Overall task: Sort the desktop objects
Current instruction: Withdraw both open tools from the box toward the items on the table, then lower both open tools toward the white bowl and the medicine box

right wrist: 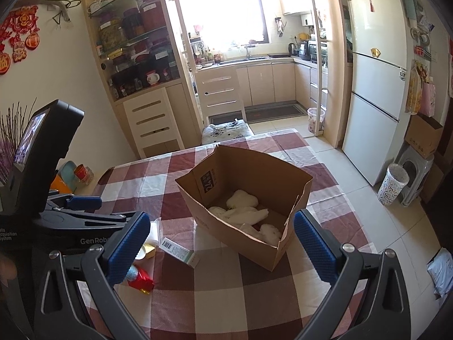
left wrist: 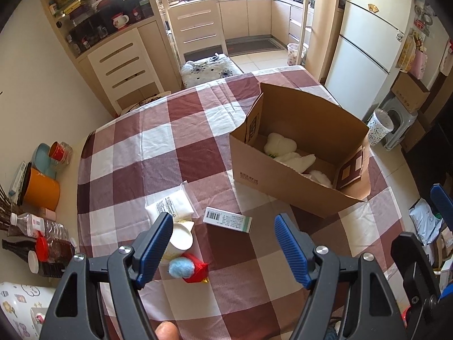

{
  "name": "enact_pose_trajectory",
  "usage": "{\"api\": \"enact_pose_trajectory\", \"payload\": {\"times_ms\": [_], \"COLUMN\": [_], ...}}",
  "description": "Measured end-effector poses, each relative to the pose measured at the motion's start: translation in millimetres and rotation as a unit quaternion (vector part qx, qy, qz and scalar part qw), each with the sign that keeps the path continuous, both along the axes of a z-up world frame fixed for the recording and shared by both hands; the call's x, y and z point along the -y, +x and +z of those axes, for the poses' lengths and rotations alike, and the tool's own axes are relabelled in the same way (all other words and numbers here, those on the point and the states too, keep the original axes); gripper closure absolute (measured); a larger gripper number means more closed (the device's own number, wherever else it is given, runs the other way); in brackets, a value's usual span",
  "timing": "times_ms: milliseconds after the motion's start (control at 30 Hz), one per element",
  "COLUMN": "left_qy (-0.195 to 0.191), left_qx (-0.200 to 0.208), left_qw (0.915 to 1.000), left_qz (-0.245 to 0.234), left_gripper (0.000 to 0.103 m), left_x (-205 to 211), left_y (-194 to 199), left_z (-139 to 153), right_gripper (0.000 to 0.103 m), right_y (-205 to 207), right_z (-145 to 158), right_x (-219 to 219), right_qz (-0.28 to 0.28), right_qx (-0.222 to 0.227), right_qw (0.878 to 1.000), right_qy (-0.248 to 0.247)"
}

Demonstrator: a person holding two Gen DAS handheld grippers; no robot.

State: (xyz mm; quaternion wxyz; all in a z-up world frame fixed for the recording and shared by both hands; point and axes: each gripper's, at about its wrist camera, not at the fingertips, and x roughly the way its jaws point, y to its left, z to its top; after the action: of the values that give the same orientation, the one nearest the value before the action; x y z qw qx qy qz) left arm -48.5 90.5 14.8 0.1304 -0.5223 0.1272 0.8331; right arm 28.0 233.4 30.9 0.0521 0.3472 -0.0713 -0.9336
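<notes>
An open cardboard box (left wrist: 283, 181) (right wrist: 240, 235) stands on the checked tablecloth and holds white plush items (left wrist: 283, 150) (right wrist: 243, 209). Left of it lie a small green-and-white carton (left wrist: 228, 219) (right wrist: 179, 252), a white packet (left wrist: 170, 206), a white cup on its side (left wrist: 179, 239) and a red toy with a blue pompom (left wrist: 189, 270) (right wrist: 140, 279). My left gripper (left wrist: 223, 238) is open and empty above the carton and cup. My right gripper (right wrist: 222, 240) is open and empty, above the table in front of the box. The left gripper's body (right wrist: 56, 215) shows at the left of the right wrist view.
Bottles (left wrist: 42, 226), an orange pot (left wrist: 42, 189) and bowls (left wrist: 53, 153) sit along the table's left side by the wall. A chair with a patterned cushion (left wrist: 209, 68) stands at the far end. A fridge (left wrist: 368, 56) and a patterned bin (left wrist: 379, 127) are to the right.
</notes>
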Motion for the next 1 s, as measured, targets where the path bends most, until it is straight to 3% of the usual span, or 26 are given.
{"api": "enact_pose_trajectory", "payload": {"times_ms": [300,467,600,700,833,1000], "left_qy": [0.0,-0.008,0.014,0.038,0.056,0.08], "left_qx": [0.006,0.042,0.112,0.135,0.128,0.107], "left_qw": [0.9999,0.9981,0.989,0.9809,0.9773,0.9835], "left_qz": [0.014,0.045,0.096,0.135,0.159,0.123], "left_gripper": [0.027,0.027,0.027,0.027,0.027,0.027], "left_x": [23,66,120,152,172,161], "left_y": [9,21,29,32,25,7], "left_z": [-28,-85,-142,-168,-177,-166], "right_gripper": [0.0,0.0,0.0,0.0,0.0,0.0], "right_y": [2,7,4,-1,-6,-9], "right_z": [-18,-53,-93,-126,-164,-180], "right_x": [18,39,48,54,63,78], "right_qz": [0.028,0.067,0.099,0.12,0.134,0.15], "right_qx": [0.009,0.019,0.057,0.096,0.143,0.155], "right_qw": [0.999,0.993,0.988,0.984,0.977,0.973], "right_qy": [0.032,0.095,0.102,0.096,0.088,0.086]}}
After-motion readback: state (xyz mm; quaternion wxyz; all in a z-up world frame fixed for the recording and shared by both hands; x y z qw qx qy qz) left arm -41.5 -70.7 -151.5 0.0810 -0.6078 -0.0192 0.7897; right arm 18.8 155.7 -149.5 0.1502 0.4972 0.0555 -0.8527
